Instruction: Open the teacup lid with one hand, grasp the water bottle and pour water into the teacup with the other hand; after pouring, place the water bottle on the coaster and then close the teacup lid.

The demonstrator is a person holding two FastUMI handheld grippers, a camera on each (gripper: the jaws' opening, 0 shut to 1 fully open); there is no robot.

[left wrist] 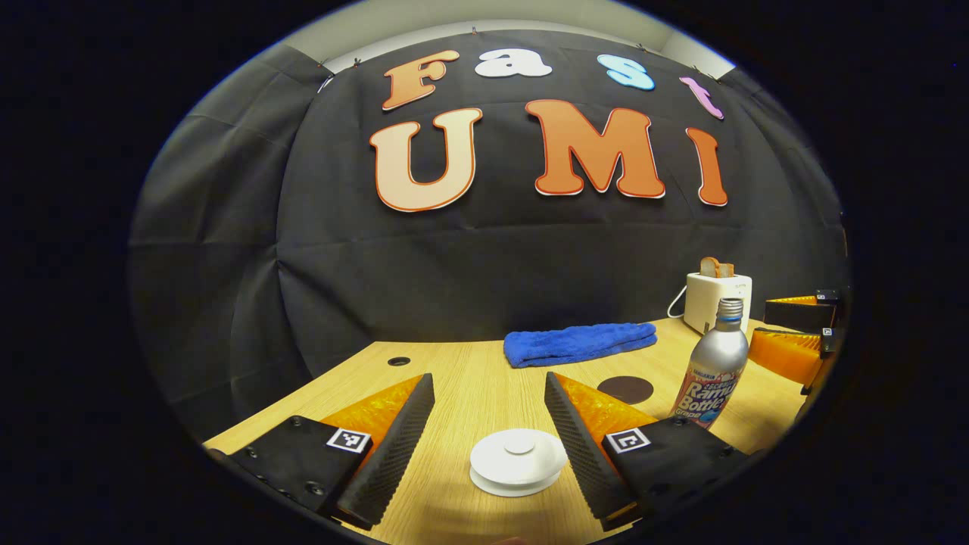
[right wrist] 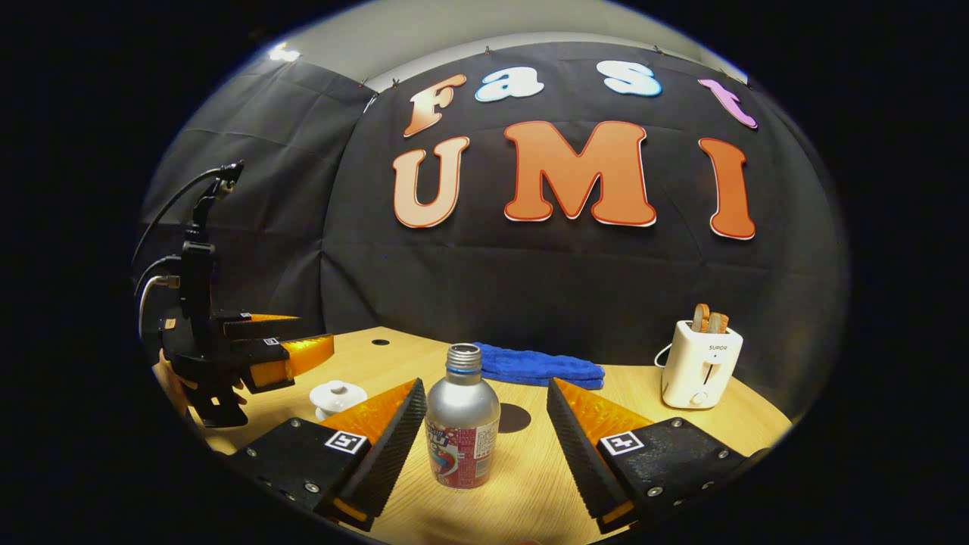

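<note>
In the left gripper view, the left gripper (left wrist: 488, 435) has its fingers spread wide on either side of the teacup lid (left wrist: 518, 460), touching nothing; the lid sits between them on the desk (left wrist: 469, 378). In the right gripper view, the right gripper (right wrist: 484, 439) is likewise wide open, the water bottle (right wrist: 462, 420) standing upright between its fingers, untouched. Behind the bottle lies the dark coaster (right wrist: 515, 418), then a blue towel (right wrist: 541, 365) and a white toaster (right wrist: 700, 365) near the wall.
</note>
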